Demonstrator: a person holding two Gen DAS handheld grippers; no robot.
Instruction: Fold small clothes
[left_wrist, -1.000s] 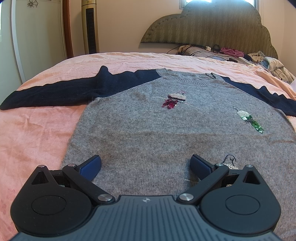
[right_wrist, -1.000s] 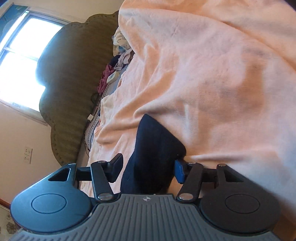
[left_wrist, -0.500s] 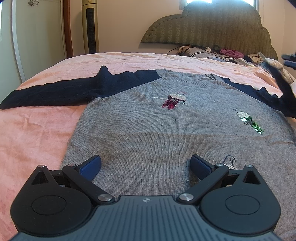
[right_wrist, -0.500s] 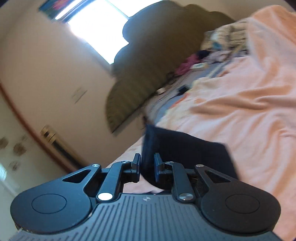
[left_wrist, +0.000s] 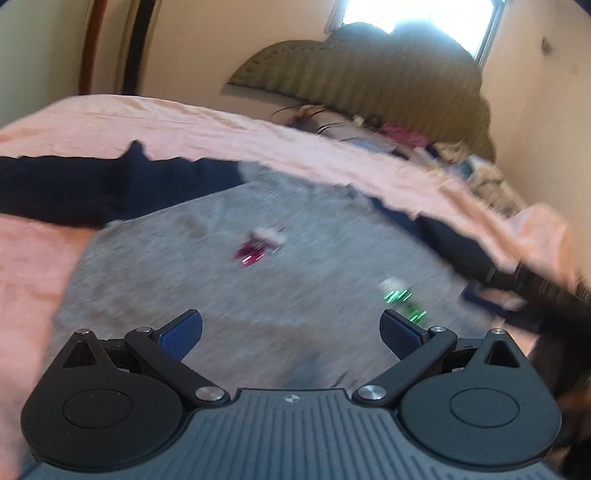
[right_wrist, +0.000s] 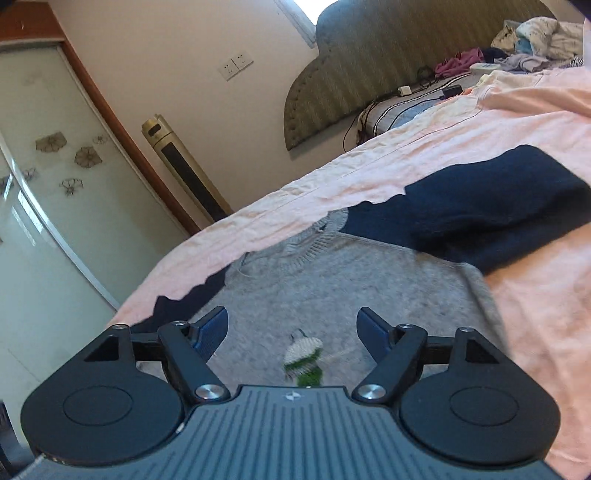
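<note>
A grey sweater (left_wrist: 229, 288) with navy sleeves and small sequin motifs lies flat on a pink bed sheet (left_wrist: 33, 273). Its left sleeve (left_wrist: 74, 192) stretches out to the left. Its right sleeve (right_wrist: 491, 218) lies folded back on itself beside the shoulder, seen in the right wrist view, where the grey body (right_wrist: 354, 288) also shows. My left gripper (left_wrist: 291, 326) is open and empty above the sweater's lower part. My right gripper (right_wrist: 291, 328) is open and empty over the body near a green motif (right_wrist: 304, 360); it also shows, blurred, at the right of the left wrist view (left_wrist: 491, 299).
An olive padded headboard (right_wrist: 388, 62) stands at the far end, with a heap of clothes and cables (right_wrist: 509, 55) in front of it. A gold tower fan (right_wrist: 184, 170) and a glass wardrobe door (right_wrist: 44, 206) stand left of the bed.
My right gripper, shut on the right sleeve half a second ago, has opened; the sleeve now lies folded by the shoulder. My left gripper has tilted and shifted; its view is blurred.
</note>
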